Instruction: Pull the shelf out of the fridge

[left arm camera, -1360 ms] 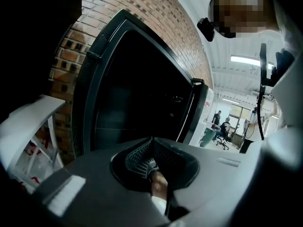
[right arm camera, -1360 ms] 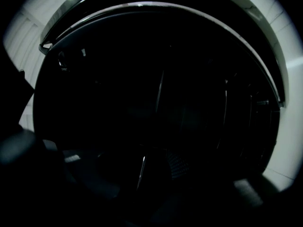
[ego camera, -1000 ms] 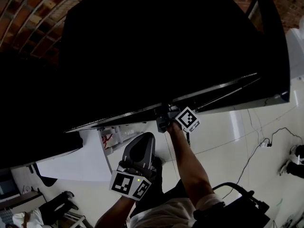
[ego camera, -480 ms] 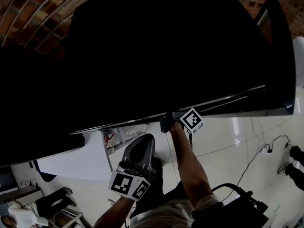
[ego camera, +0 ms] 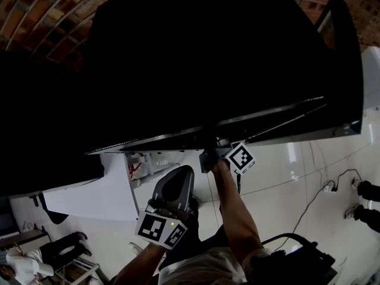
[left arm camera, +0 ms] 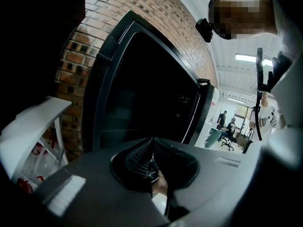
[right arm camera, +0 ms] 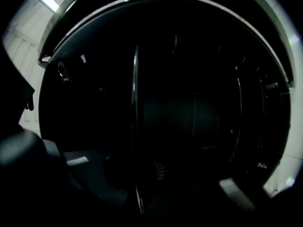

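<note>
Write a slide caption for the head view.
Right gripper clamps the front edge of the shelf in the dark fridge; left gripper hangs shut and empty below.

A pale, glossy floor (ego camera: 279,171) spreads under a dark fridge (ego camera: 208,70) that stands before a brick wall (ego camera: 35,16). Across the fridge's mouth a thin shelf (ego camera: 267,114) shows only as a glinting edge; whatever it carries is lost in shadow. To the right, a dark cable (ego camera: 310,208) trails over the floor to a white plug block (ego camera: 328,187), near dark shoes (ego camera: 368,190) at the frame's edge. To the left, a white bench (ego camera: 89,195) stands on the floor, with a white rack (ego camera: 142,168) marked in red just beside it. A seated person (ego camera: 18,269) occupies the lower left corner.
</note>
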The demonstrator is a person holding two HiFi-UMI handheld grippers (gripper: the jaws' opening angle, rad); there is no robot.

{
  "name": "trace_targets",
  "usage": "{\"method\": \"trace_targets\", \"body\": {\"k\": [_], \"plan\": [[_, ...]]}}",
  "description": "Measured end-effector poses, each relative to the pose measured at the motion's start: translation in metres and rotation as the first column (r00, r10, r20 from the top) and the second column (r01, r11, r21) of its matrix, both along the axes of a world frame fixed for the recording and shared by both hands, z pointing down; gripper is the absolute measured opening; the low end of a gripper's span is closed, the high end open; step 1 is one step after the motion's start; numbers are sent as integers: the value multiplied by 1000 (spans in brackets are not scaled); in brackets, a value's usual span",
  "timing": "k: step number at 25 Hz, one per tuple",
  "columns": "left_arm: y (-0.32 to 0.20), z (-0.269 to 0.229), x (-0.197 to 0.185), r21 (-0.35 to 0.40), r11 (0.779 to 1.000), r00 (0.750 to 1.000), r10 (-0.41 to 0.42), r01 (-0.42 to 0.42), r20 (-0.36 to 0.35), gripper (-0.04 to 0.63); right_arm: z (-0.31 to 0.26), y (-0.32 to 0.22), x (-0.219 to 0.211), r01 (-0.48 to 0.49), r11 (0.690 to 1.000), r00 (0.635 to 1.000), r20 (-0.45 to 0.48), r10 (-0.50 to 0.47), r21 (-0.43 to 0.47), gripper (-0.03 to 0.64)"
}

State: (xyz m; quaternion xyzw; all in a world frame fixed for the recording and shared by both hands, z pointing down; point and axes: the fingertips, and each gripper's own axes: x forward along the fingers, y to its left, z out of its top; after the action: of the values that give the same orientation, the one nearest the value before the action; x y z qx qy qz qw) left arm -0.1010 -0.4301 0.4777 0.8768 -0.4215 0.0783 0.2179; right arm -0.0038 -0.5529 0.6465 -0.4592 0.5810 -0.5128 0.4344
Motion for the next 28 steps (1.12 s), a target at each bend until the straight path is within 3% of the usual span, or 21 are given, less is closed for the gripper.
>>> {"method": "trace_targets", "body": {"k": [7, 14, 21, 28], "plan": [[11, -14, 1, 25, 1000, 1000, 1, -1, -23, -12, -13, 40, -4, -10, 1000, 999, 47, 10, -2, 23], [24, -23, 12, 52, 999, 998, 19, -16, -54, -11, -26, 81, 3, 26, 1000, 999, 20, -27, 12, 24], [41, -39, 13, 82, 994, 995, -58, 65, -83, -12, -38, 119, 10, 83, 996, 996, 31, -82, -15, 25], [75, -70, 6, 122, 989, 992, -72, 84, -100, -12, -67, 153, 15, 114, 993, 993, 17, -115, 38, 25]]}}
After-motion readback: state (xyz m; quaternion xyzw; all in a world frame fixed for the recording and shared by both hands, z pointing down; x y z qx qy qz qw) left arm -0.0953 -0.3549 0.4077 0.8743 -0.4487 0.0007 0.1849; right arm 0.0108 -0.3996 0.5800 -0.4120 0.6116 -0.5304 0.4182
